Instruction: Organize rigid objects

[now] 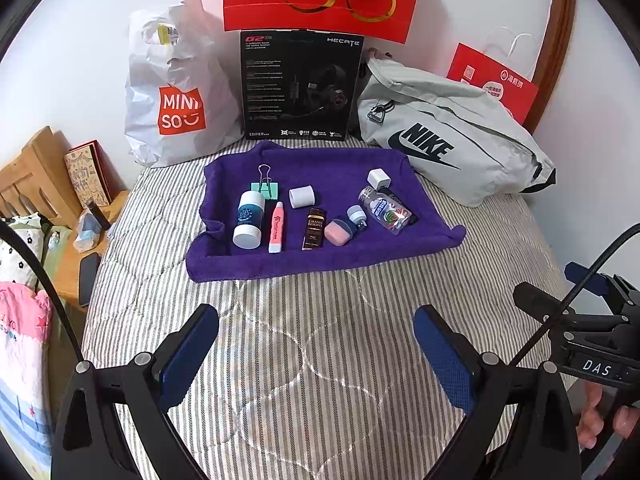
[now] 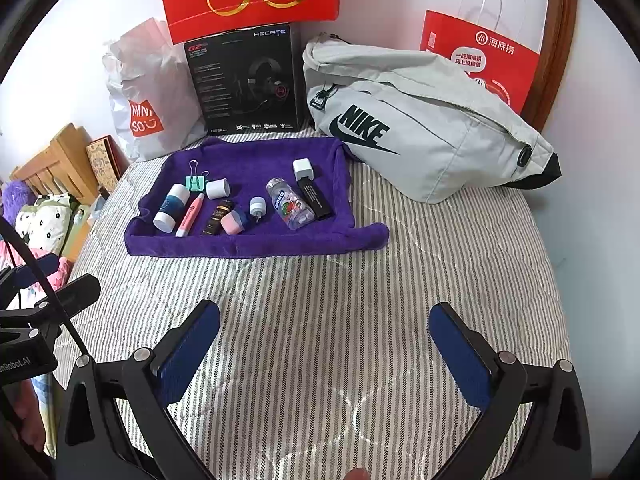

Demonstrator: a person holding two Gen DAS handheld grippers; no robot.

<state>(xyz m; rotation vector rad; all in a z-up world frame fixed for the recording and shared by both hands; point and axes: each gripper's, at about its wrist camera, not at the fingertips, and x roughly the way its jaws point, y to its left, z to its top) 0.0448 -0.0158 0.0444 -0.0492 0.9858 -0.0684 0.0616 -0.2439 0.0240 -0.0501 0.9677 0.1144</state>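
While both the left gripper (image 1: 316, 356) and right gripper (image 2: 324, 360) hover spread and empty over the bed, the purple towel (image 1: 320, 258) carries, left to right, a light, slippery white-capped bottle (image 1: 249, 220), best pinched mid-body, and a clear rigid candy bottle (image 1: 385, 210).

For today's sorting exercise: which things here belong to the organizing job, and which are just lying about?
Job: purple towel, binder clip, pink pen, clear bottle, white charger, left gripper, right gripper.
Lying about: Nike bag, headset box, Miniso bag.
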